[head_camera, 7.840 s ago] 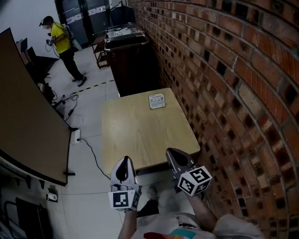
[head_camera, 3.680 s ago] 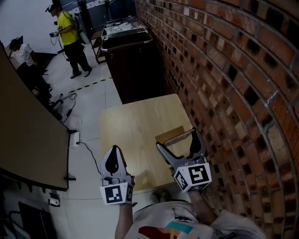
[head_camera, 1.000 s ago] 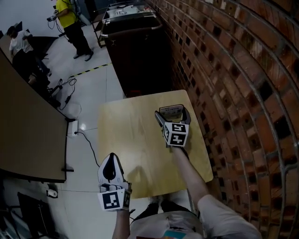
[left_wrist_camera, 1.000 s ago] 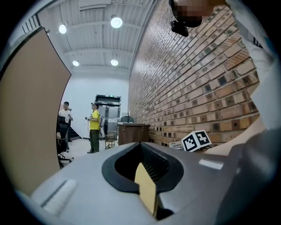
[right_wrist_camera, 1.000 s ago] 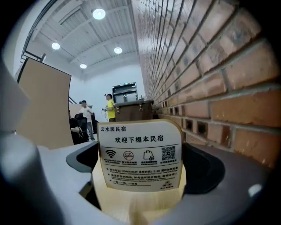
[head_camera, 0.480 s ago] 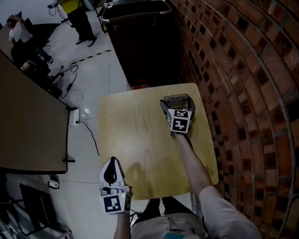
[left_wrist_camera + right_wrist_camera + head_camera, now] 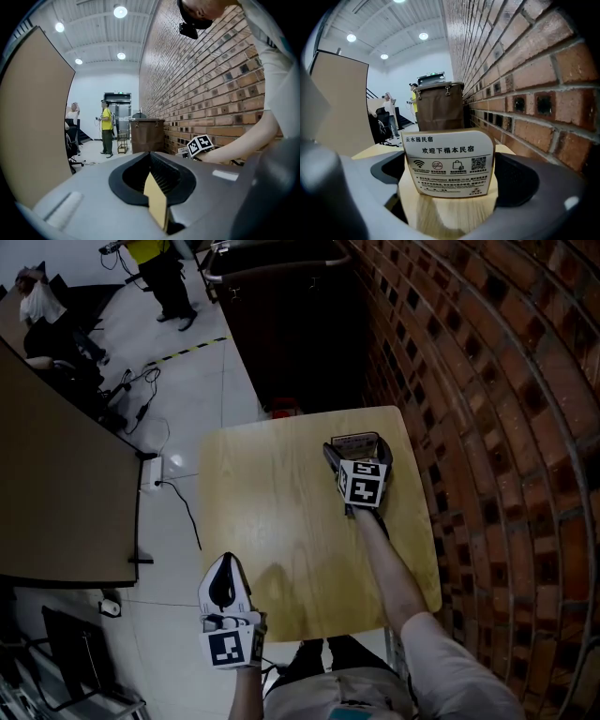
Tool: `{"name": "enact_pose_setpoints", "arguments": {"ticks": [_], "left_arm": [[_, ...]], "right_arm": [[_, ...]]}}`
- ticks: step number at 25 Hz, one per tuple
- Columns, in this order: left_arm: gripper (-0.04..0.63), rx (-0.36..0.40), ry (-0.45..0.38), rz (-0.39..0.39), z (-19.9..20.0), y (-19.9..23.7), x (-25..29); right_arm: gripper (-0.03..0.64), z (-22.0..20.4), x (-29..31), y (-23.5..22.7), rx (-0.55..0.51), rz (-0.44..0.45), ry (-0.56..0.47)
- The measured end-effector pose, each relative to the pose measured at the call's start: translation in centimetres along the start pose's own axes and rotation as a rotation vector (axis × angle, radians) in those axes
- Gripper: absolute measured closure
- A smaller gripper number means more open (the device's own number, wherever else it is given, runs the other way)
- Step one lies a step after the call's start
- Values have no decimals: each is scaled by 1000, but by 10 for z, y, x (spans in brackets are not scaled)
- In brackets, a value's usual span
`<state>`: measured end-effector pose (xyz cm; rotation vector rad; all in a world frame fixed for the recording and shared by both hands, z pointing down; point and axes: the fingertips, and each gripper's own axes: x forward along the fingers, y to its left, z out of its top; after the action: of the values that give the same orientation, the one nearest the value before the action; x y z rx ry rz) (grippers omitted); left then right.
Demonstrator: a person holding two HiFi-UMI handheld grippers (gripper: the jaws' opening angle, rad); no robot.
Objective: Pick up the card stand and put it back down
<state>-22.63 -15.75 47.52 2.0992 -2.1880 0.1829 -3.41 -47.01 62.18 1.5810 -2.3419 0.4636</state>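
Observation:
The card stand (image 7: 356,441), a small white sign with printed text and icons, stands upright on the wooden table (image 7: 272,512) near its far right corner. My right gripper (image 7: 358,454) reaches out over the table and is shut on the stand, one jaw against each side edge. In the right gripper view the card stand (image 7: 447,161) fills the space between the jaws of the right gripper (image 7: 448,177), with its base on the table. My left gripper (image 7: 225,582) hangs shut and holds nothing, just off the table's near left corner. The left gripper (image 7: 157,187) shows closed jaws.
A brick wall (image 7: 487,427) runs along the table's right side. A dark cabinet (image 7: 281,315) stands beyond the far edge. A brown partition (image 7: 56,474) is at the left, with a power strip (image 7: 155,474) and cable on the floor. People (image 7: 169,268) stand far back.
Earlier my right gripper held the stand lifted near me; it has carried it out to the table's far right. In the last half second almost nothing has moved.

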Motion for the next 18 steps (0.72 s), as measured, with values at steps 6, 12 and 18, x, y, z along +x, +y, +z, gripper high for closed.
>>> {"name": "enact_pose_setpoints", "arguments": {"ticks": [6, 12, 18], "left_arm": [[621, -7, 1, 4, -1, 2, -5], [621, -6, -3, 12, 1, 6, -12], [621, -8, -27, 9, 6, 3, -16]], "right_arm": [[41, 4, 3, 1, -7, 29, -13], [41, 9, -4, -4, 3, 24, -21], [41, 22, -31, -9, 61, 19, -86]]}}
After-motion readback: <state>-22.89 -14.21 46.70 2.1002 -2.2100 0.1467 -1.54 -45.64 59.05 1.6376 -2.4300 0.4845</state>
